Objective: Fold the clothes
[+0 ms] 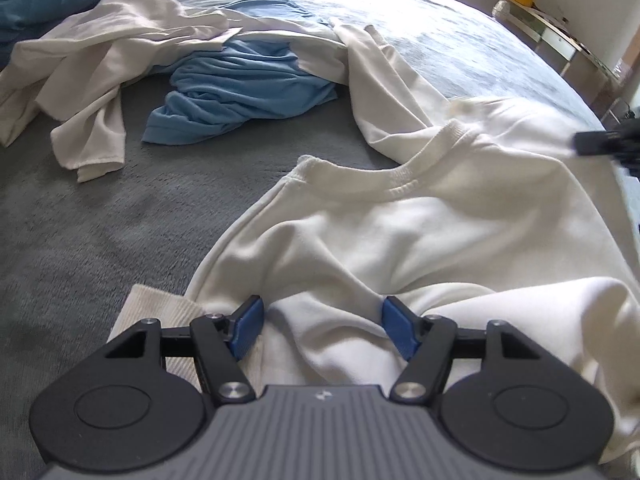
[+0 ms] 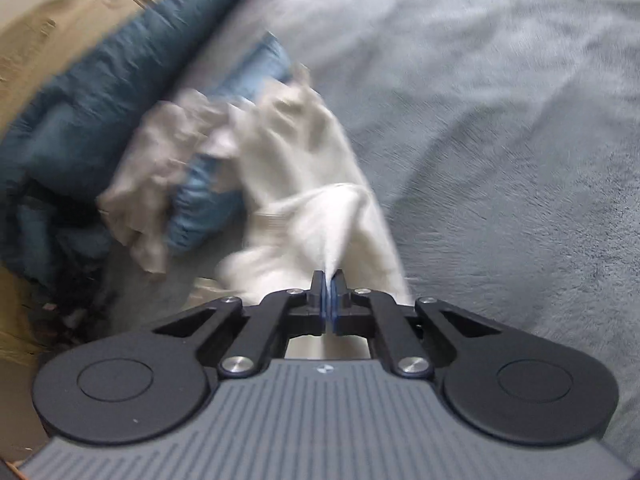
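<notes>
A cream sweatshirt (image 1: 400, 232) lies on the bed with its ribbed collar (image 1: 400, 176) facing away from me. My left gripper (image 1: 322, 320) stands over its near part with a thick bunch of the cloth filling the gap between the blue pads (image 1: 248, 328), and folds run towards both pads. A ribbed cuff (image 1: 160, 312) lies just left of it. My right gripper (image 2: 330, 280) is shut on a thin fold of the cream sweatshirt (image 2: 320, 208), which stretches away from the jaws. The right wrist view is blurred. That gripper shows as a dark blur (image 1: 608, 140) at the right edge.
A crumpled blue garment (image 1: 240, 88) and another pale garment (image 1: 100, 60) lie further back on the grey bedspread (image 1: 80, 240). A teal duvet (image 2: 80, 120) is heaped at the bed's edge. A shelf (image 1: 560, 32) with a yellow box stands by the wall.
</notes>
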Action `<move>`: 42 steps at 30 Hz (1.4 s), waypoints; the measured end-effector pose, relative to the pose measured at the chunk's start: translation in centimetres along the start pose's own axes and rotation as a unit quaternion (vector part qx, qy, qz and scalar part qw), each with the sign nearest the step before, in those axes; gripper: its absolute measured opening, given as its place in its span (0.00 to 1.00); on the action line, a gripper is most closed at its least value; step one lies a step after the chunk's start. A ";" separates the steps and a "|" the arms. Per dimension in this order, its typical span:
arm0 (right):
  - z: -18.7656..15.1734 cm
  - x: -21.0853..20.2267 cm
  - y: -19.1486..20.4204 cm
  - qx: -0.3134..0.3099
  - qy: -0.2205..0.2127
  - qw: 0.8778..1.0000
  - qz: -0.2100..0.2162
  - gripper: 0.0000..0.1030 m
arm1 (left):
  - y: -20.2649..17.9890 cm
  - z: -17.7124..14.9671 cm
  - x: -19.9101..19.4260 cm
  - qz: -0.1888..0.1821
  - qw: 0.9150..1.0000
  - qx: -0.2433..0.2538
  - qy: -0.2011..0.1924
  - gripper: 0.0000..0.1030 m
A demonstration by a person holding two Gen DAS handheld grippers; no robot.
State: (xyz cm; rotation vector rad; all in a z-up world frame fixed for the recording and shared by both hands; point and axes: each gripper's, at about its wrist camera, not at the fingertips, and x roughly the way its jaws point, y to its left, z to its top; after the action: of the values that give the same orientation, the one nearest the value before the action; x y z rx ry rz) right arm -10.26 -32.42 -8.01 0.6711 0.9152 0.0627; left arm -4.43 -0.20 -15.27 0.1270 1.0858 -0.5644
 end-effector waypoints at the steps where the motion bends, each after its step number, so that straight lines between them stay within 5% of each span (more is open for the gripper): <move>1: -0.4 -0.9 0.7 -0.006 -0.001 1.000 0.017 0.01 | 0.1 0.0 -0.3 0.000 1.000 -0.007 0.000 0.63; 6: -3.7 -3.4 5.5 -0.081 0.042 0.992 0.083 0.01 | 1.1 -0.4 -3.8 -0.011 0.998 -0.064 -0.006 0.62; 10: -8.0 -4.0 9.9 -0.187 0.100 0.972 0.099 0.01 | 2.6 -1.7 -8.0 -0.038 0.991 -0.129 -0.005 0.62; 17: -15.8 -2.4 12.2 -0.323 0.181 0.927 0.064 0.01 | 4.2 -6.1 -12.4 -0.075 0.970 -0.230 0.018 0.64; 22: -16.3 -1.3 11.6 -0.371 0.201 0.907 0.013 0.05 | 3.0 -8.5 -12.5 -0.088 0.959 -0.269 0.031 0.64; 25: -13.0 -2.9 10.9 -0.328 0.208 0.920 0.052 0.09 | 2.4 -9.0 -12.3 -0.103 0.951 -0.292 0.019 0.64; 27: -10.2 -4.4 10.1 -0.283 0.203 0.934 0.085 0.23 | 2.0 -9.2 -12.3 -0.118 0.944 -0.309 0.008 0.64; 29: -6.5 -5.4 8.7 -0.222 0.172 0.954 0.103 0.47 | 1.7 -9.3 -12.5 -0.131 0.938 -0.322 -0.003 0.65; 34: 1.5 -1.5 2.4 -0.067 0.099 0.991 0.060 0.68 | 0.4 -9.6 -11.7 -0.151 0.929 -0.337 -0.004 0.69; 37: 3.9 4.6 -1.6 0.023 0.099 0.995 0.022 0.68 | -0.9 -9.5 -10.5 -0.150 0.936 -0.318 0.012 0.70; 42: 4.2 11.9 -4.7 0.133 0.111 0.984 0.036 0.63 | -3.4 -8.9 -8.5 -0.127 0.957 -0.259 0.025 0.60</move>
State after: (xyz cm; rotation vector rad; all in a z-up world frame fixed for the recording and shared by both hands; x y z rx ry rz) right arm -0.75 -34.41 -17.32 0.9587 1.1258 0.0820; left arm -16.15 3.35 -11.58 -0.4650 1.2763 -0.4880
